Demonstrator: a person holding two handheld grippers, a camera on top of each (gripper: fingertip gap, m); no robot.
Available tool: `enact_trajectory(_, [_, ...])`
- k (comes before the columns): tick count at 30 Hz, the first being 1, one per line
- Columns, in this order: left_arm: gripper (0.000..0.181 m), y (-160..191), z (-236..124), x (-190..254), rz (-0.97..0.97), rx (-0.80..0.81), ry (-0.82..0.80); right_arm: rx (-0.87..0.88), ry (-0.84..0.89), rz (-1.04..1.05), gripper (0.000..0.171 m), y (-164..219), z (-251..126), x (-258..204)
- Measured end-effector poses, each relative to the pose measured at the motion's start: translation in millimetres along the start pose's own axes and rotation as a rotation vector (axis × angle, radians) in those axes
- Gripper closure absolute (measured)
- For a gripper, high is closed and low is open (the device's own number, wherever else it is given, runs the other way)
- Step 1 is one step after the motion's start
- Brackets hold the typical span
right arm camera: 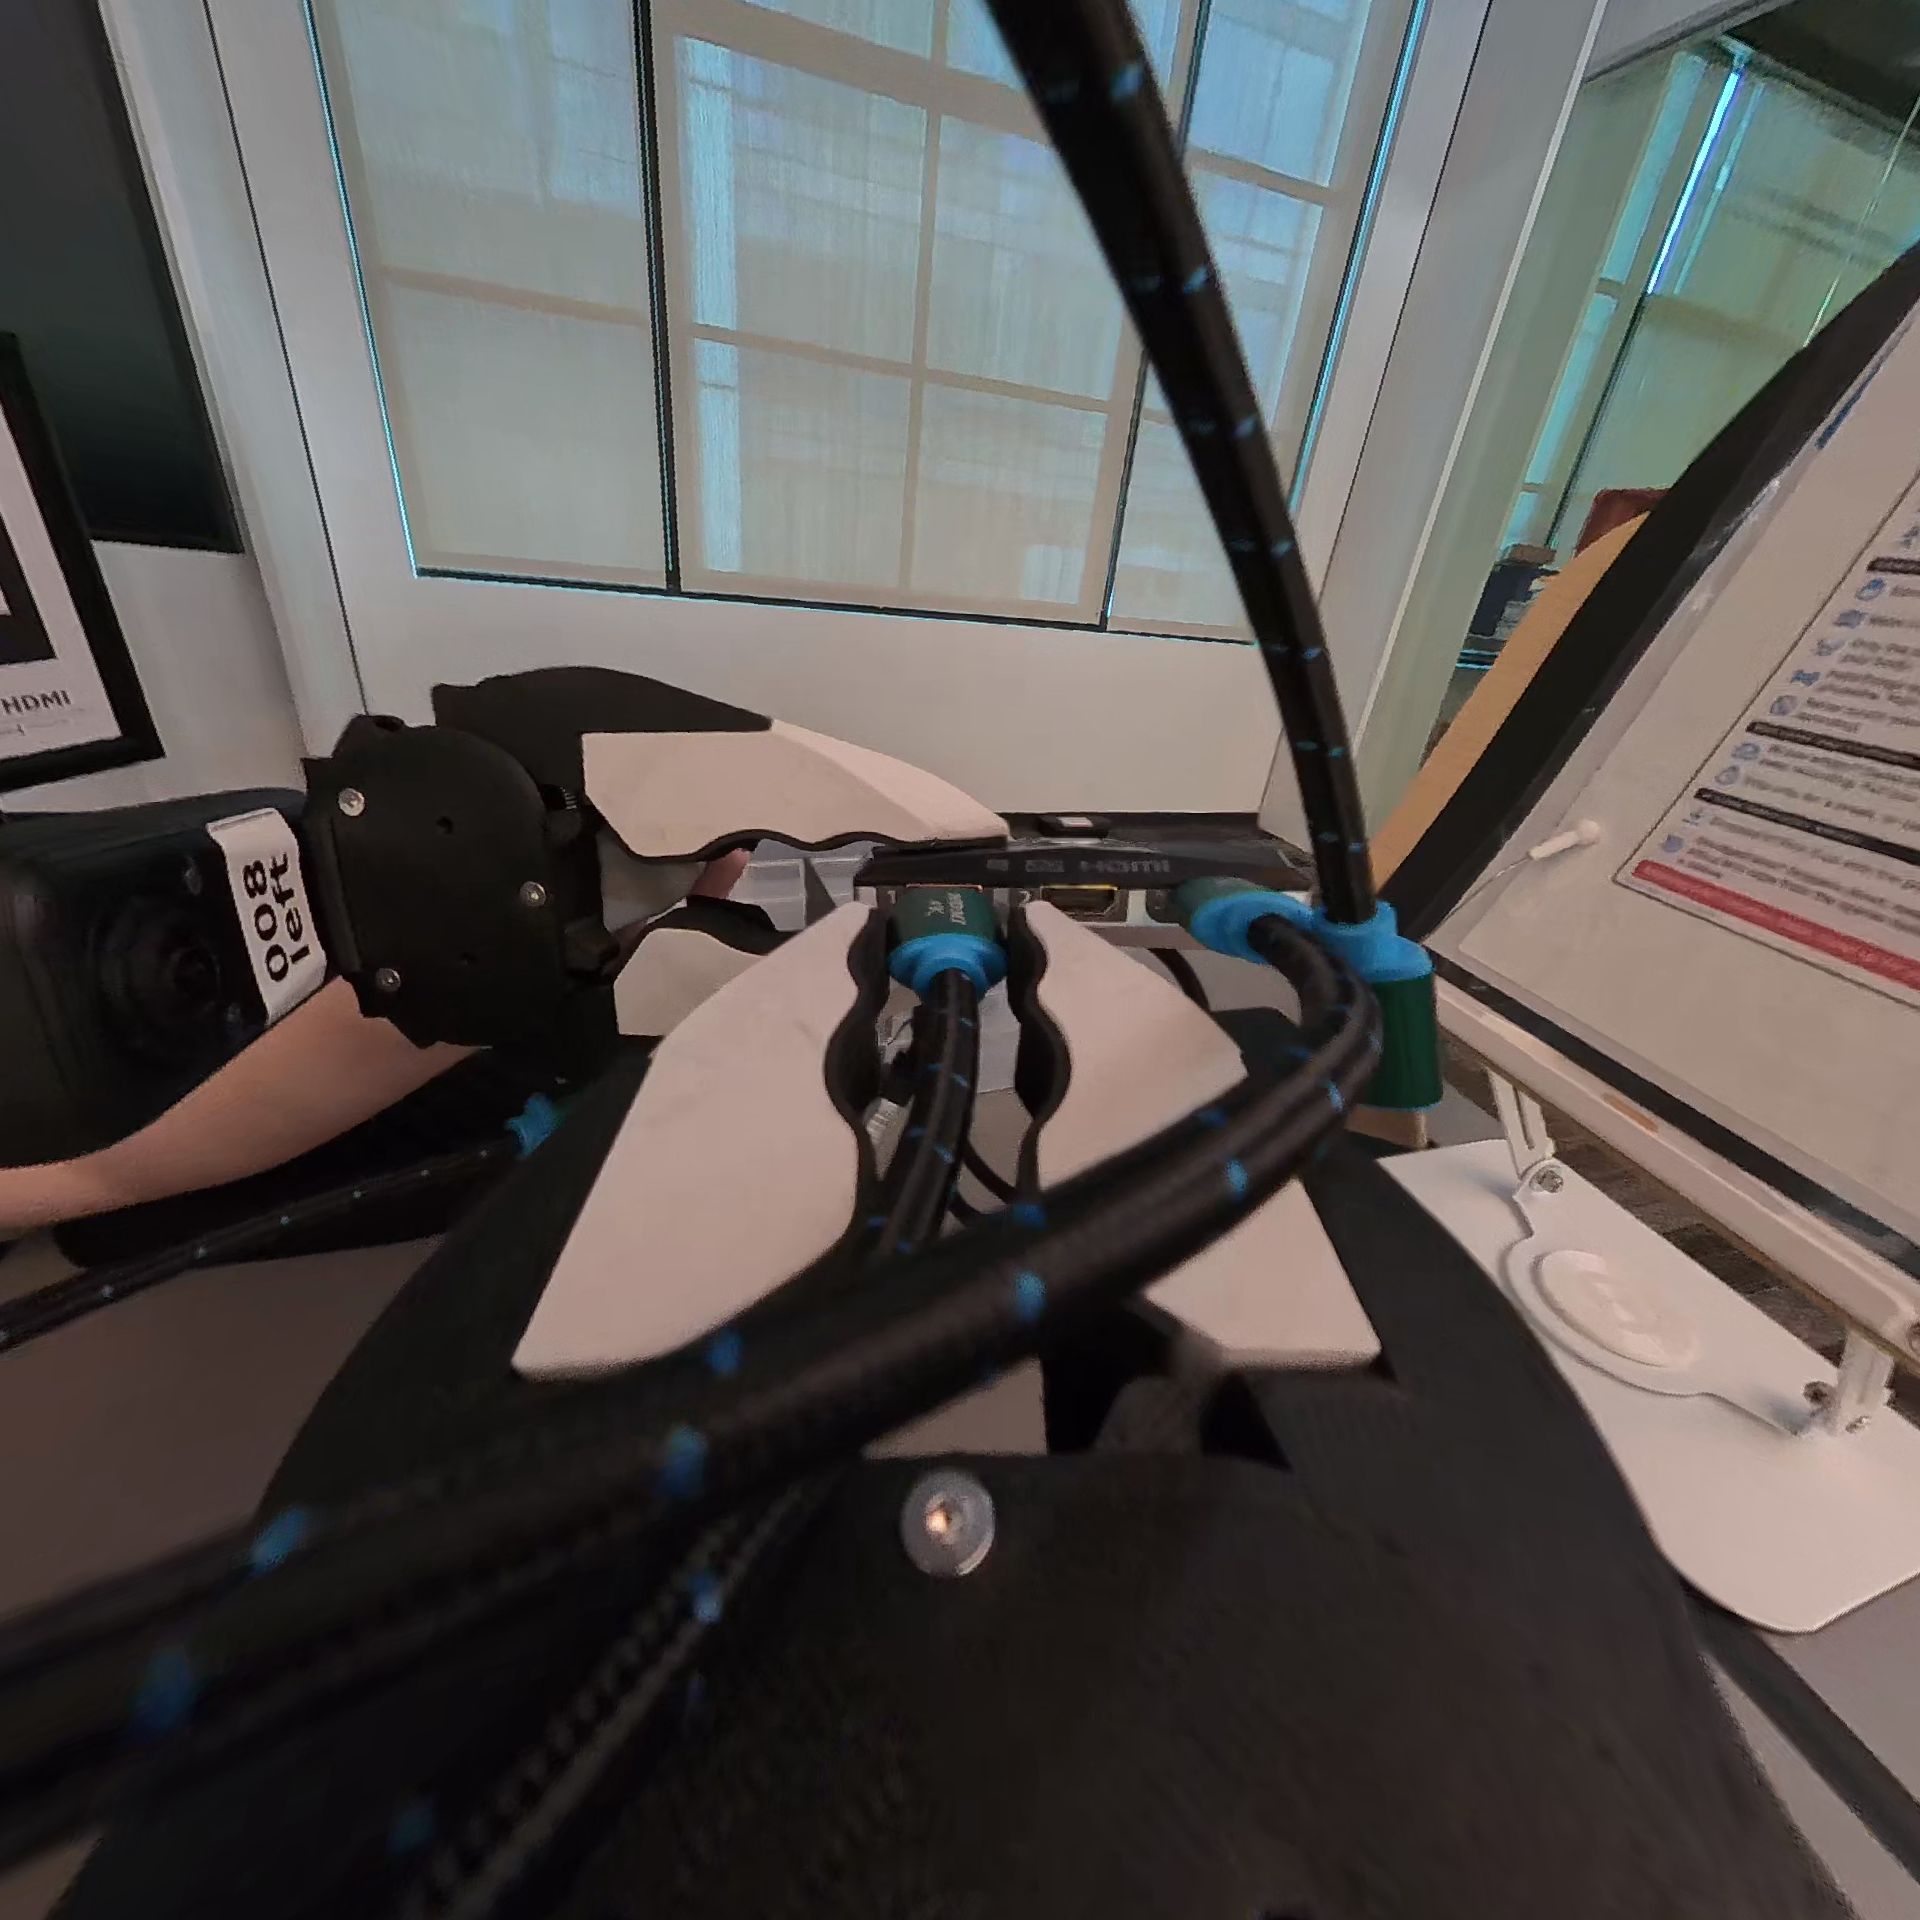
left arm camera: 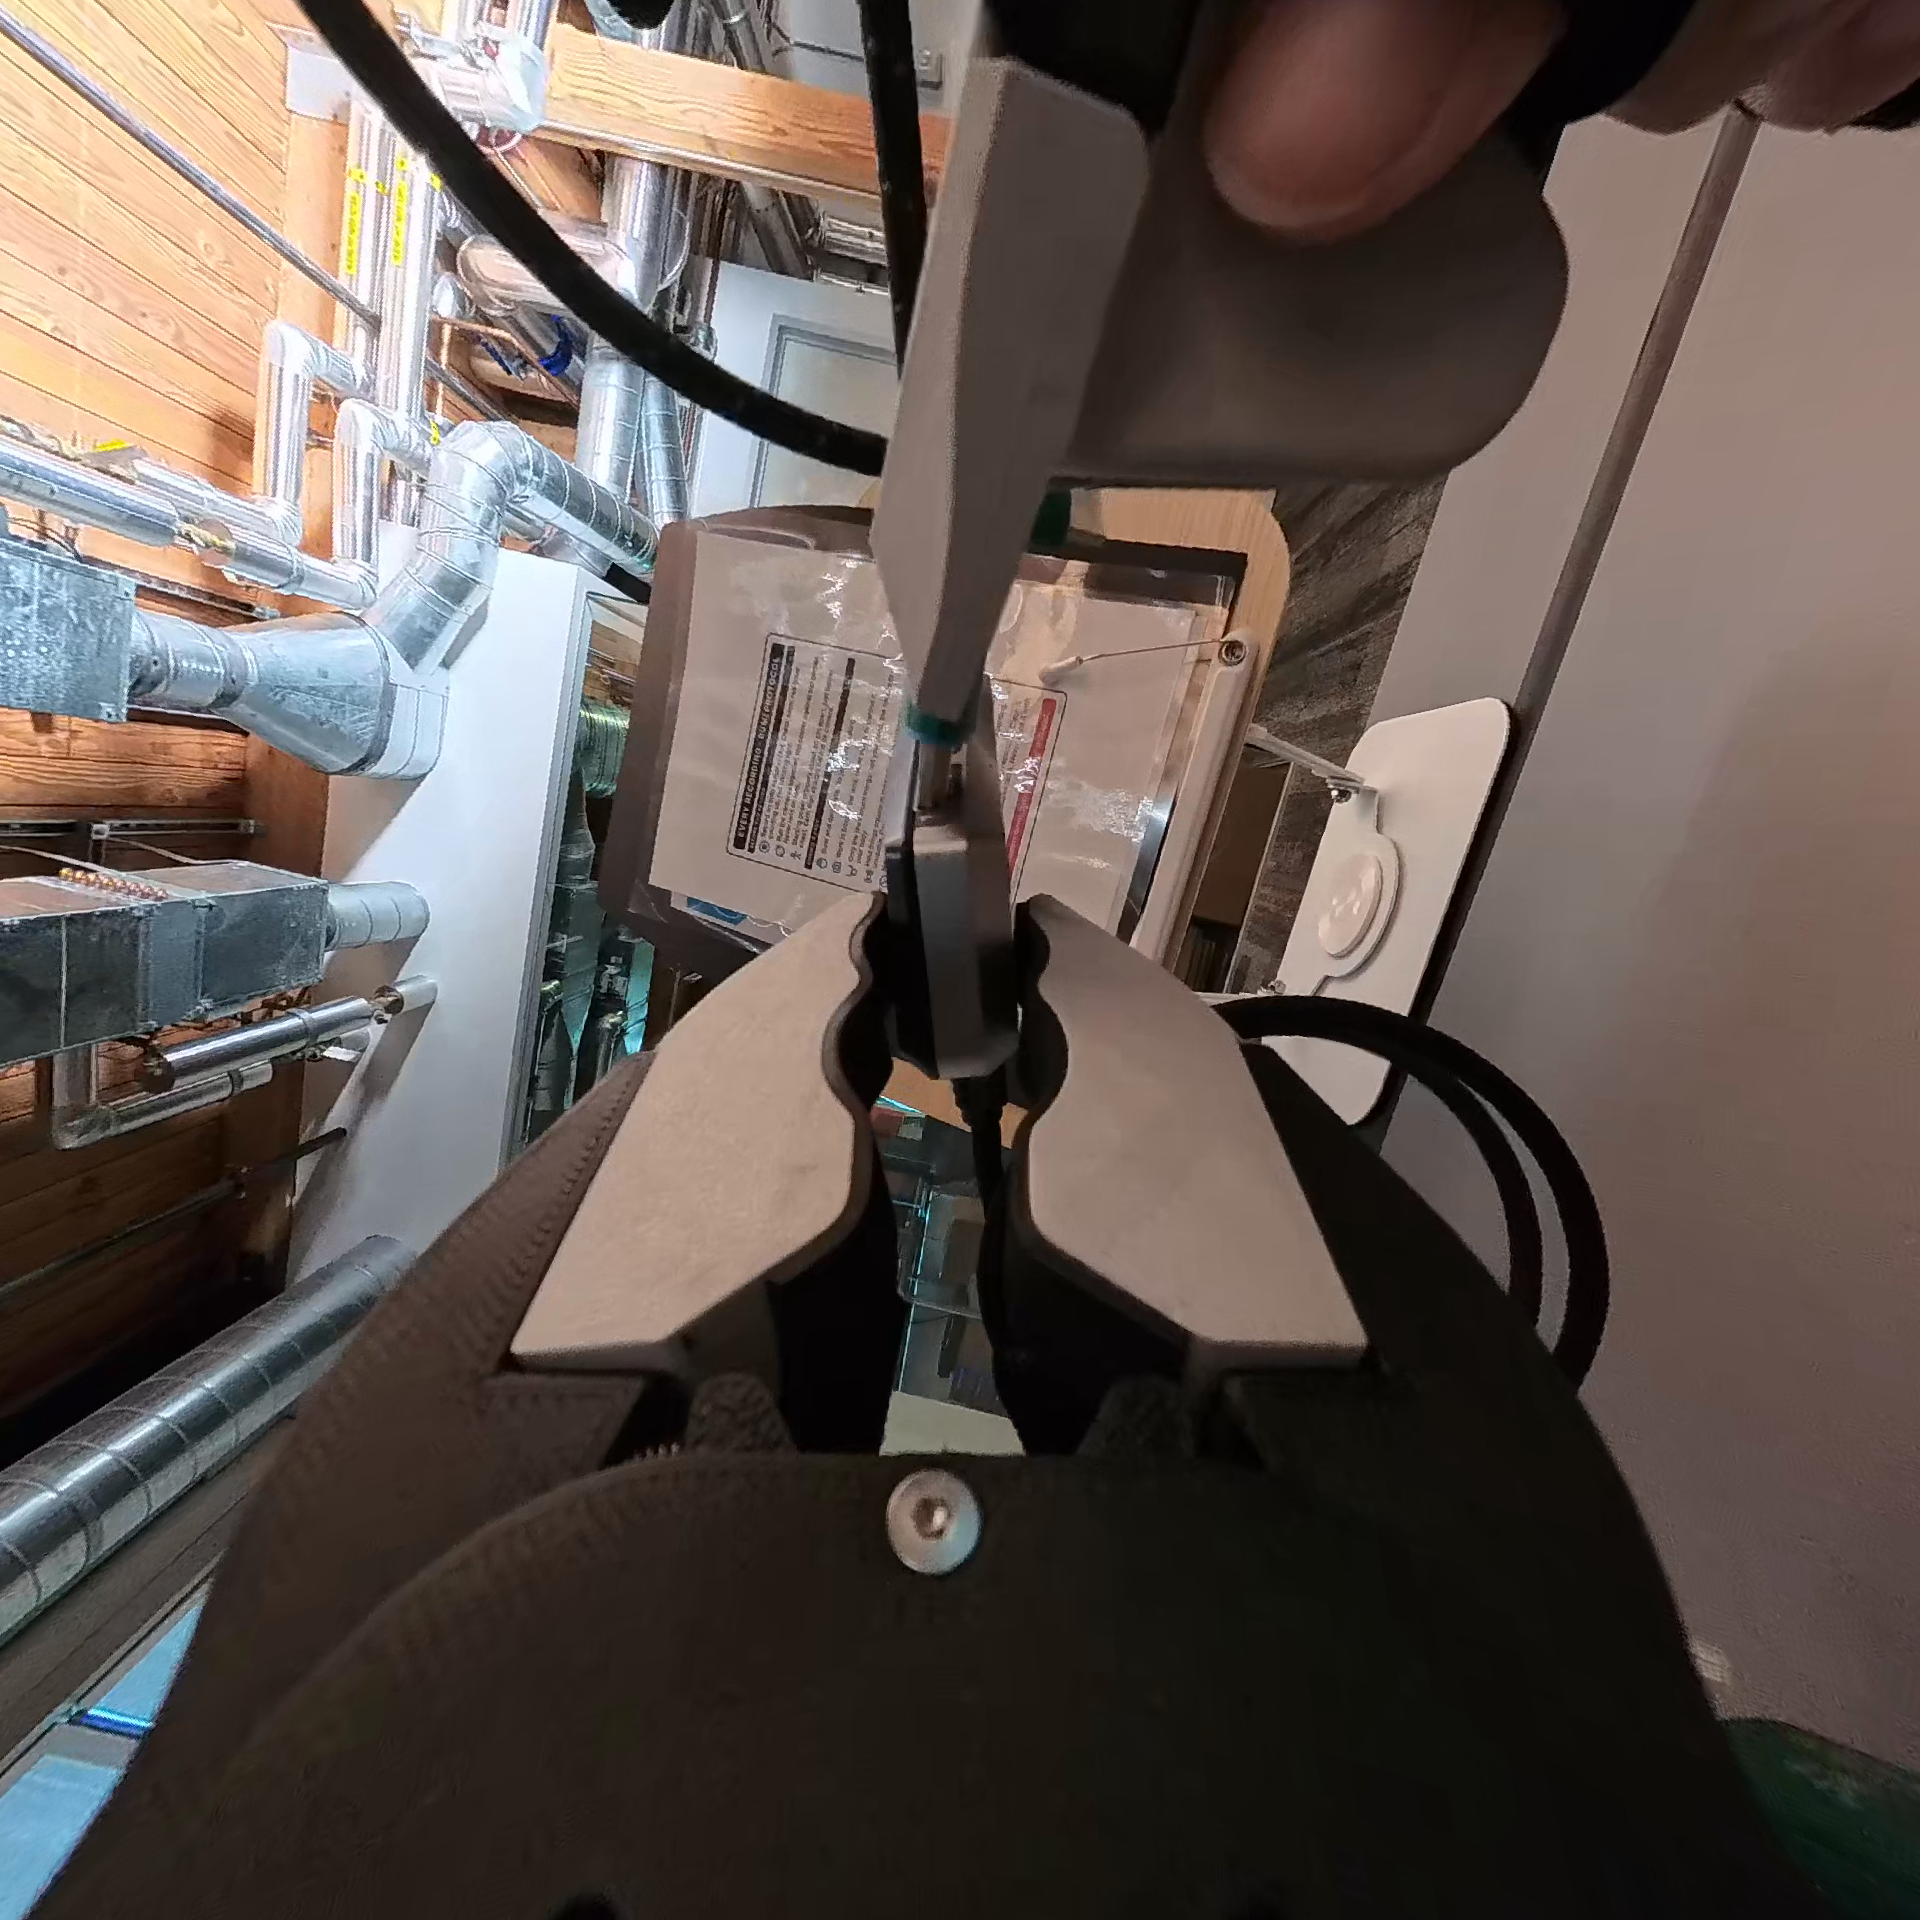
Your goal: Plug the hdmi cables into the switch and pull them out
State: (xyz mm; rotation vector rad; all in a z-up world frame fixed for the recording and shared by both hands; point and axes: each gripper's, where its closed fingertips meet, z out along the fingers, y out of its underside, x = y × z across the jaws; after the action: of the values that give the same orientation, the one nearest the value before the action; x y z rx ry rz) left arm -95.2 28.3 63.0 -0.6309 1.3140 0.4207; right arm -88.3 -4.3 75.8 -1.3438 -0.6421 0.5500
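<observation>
The window [right arm camera: 831,312] fills the back of the right wrist view from ten to one o'clock. At three o'clock a framed instruction sheet [right arm camera: 1714,790] leans on a white stand [right arm camera: 1621,1382] that rests on the grey tabletop [right arm camera: 1829,1704]; the same sheet [left arm camera: 831,727] shows in the left wrist view behind the switch, with silver ducts [left arm camera: 312,665] at nine o'clock.

The left tongs [left arm camera: 948,982] are clenched on the switch [left arm camera: 951,935], a slim grey box seen end-on between their tips. In the right wrist view the left tongs [right arm camera: 831,862] come in from nine o'clock, held by a person's hand, and the switch [right arm camera: 1081,868] sits at the centre, clamped at its left end.

The right tongs [right arm camera: 948,966] are closed around a green plug with a blue collar [right arm camera: 940,925], which is seated in the switch's leftmost port. The middle port [right arm camera: 1083,899] is open. A second green plug [right arm camera: 1221,909] sits in the port at two o'clock from the first. A third green plug [right arm camera: 1397,1029] hangs loose at three o'clock, apart from the switch.

Black braided cables with blue flecks [right arm camera: 1039,1278] run from the plugs towards seven o'clock across the right tongs' body, and one cable [right arm camera: 1216,416] arcs up to twelve o'clock.
</observation>
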Motion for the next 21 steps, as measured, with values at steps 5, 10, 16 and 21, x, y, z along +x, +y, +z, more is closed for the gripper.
enact_trajectory(5, [0.160, -2.3, -1.7, -0.6, 0.017, 0.000, 0.003, -0.024, -0.001, -0.059, 0.149, -0.8, -2.0, -1.6])
enact_trajectory(10, [0.160, 0.6, -1.2, 0.7, 0.038, -0.041, 0.017, -0.031, 0.042, -0.049, 0.149, 0.6, 0.5, 0.3])
enact_trajectory(16, [0.161, -1.8, -3.8, -3.1, 0.068, -0.042, -0.014, -0.009, -0.010, 0.049, 0.149, -0.8, -0.6, -1.6])
enact_trajectory(21, [0.161, -4.3, -4.9, 1.9, 0.088, -0.018, -0.011, -0.069, -0.032, 0.044, 0.149, 3.4, -2.4, -4.1])
